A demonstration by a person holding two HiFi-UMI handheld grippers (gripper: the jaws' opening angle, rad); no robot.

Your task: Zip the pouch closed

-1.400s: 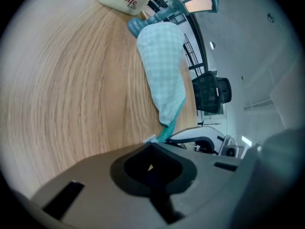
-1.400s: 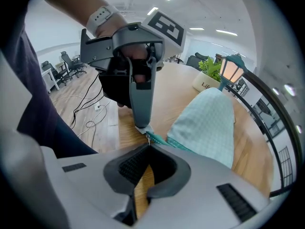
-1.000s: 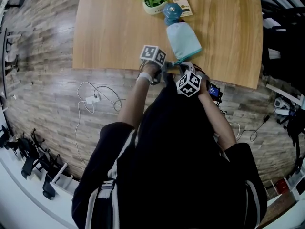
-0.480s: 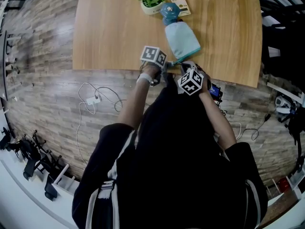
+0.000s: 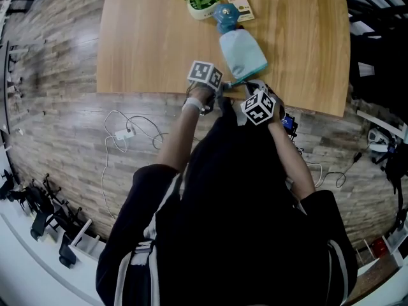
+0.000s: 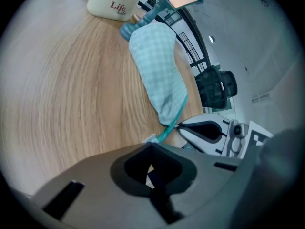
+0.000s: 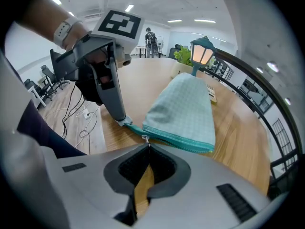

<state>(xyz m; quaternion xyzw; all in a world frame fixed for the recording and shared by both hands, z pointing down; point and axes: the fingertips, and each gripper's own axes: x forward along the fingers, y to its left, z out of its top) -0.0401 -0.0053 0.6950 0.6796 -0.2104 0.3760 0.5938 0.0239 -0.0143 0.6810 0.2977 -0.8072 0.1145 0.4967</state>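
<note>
A light blue checked pouch [image 5: 243,51] lies on the wooden table [image 5: 146,37], its teal zipper edge [image 7: 178,140] toward the near table edge. My left gripper [image 5: 218,90] is shut on the small fabric tab [image 7: 125,122] at the zipper's left end; the same tab [image 6: 151,138] shows just beyond the jaws in the left gripper view. My right gripper [image 7: 147,148] is shut on the metal zipper pull [image 7: 145,139], which sits close to that left end. The two grippers nearly touch at the table's front edge. Most of the pouch [image 6: 159,73] stretches away from them.
A white plant pot [image 5: 203,6], a blue lantern [image 5: 225,16] and a small card [image 5: 243,5] stand beyond the pouch's far end. Cables and a power strip [image 5: 124,134] lie on the floor to the left. Black chairs [image 6: 215,87] stand past the table's right side.
My right gripper has shifted slightly right and away from me along the zipper edge. The left gripper has held its place on the tab.
</note>
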